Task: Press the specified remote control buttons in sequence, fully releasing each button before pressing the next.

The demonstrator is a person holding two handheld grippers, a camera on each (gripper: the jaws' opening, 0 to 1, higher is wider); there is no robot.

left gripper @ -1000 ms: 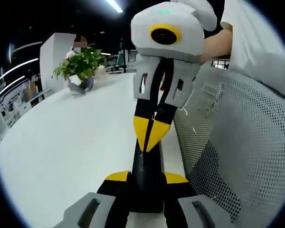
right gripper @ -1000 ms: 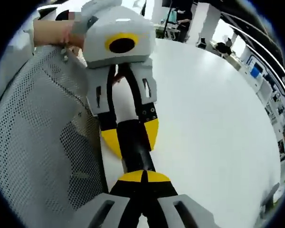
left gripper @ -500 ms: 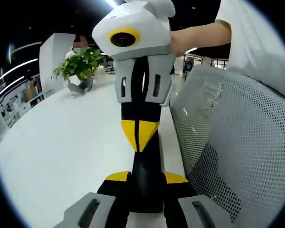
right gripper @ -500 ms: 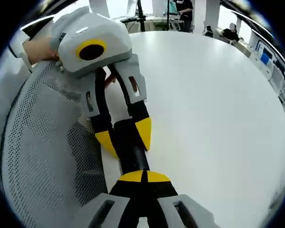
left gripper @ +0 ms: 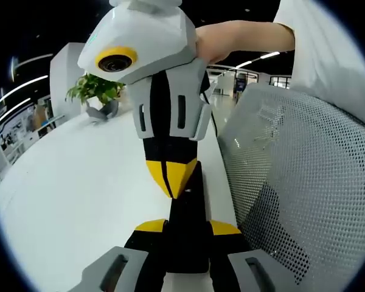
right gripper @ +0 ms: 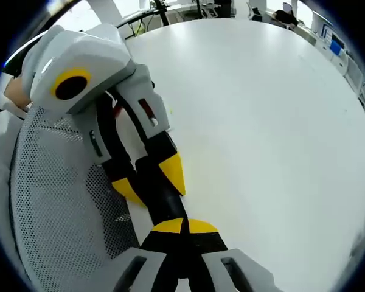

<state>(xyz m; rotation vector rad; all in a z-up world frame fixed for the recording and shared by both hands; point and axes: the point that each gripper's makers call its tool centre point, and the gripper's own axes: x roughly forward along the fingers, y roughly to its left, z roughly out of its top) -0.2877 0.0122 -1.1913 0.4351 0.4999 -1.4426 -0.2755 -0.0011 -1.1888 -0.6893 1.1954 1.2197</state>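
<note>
L gripper [left gripper: 181, 226] is clamped on the remote [left gripper: 185, 234], a slim black bar. Its 2 yellow-tipped jaws sit 1 on each side of the bar, w/ the near end between them and the rest running straight out ahead. That grip makes sense as a steady hold: the remote stays fixed and face-up so the other tool can work on it.

R gripper [right gripper: 184, 226] comes down from above and ahead of the L jaws. Its 2 yellow tips are drawn together w/ no visible gap and nothing held, forming 1 narrow point. Judged as deliberate: a closed pair acts like a single finger, small enough to hit 1 button w/o catching neighbours. In the right gripper view the same tips rest on the black bar, w/ the L gripper's yellow pads flanking it just beyond. Tip looks touching or near-touching the remote's top face; can't tell if a button is actually depressed, and the buttons themselves are too dark to make out.

Below both tools lies the white table [left gripper: 79, 194]; the remote's far end seems close to its edge. To the R of the L jaws stands a mesh chair back [left gripper: 304, 182], just beside the remote. Far ahead-left of the L tool sits a potted plant [left gripper: 96, 91]. A person's hand [left gripper: 222, 39] grips the R tool's body.

Next calls for a clean lift-off before any 2nd press.
</note>
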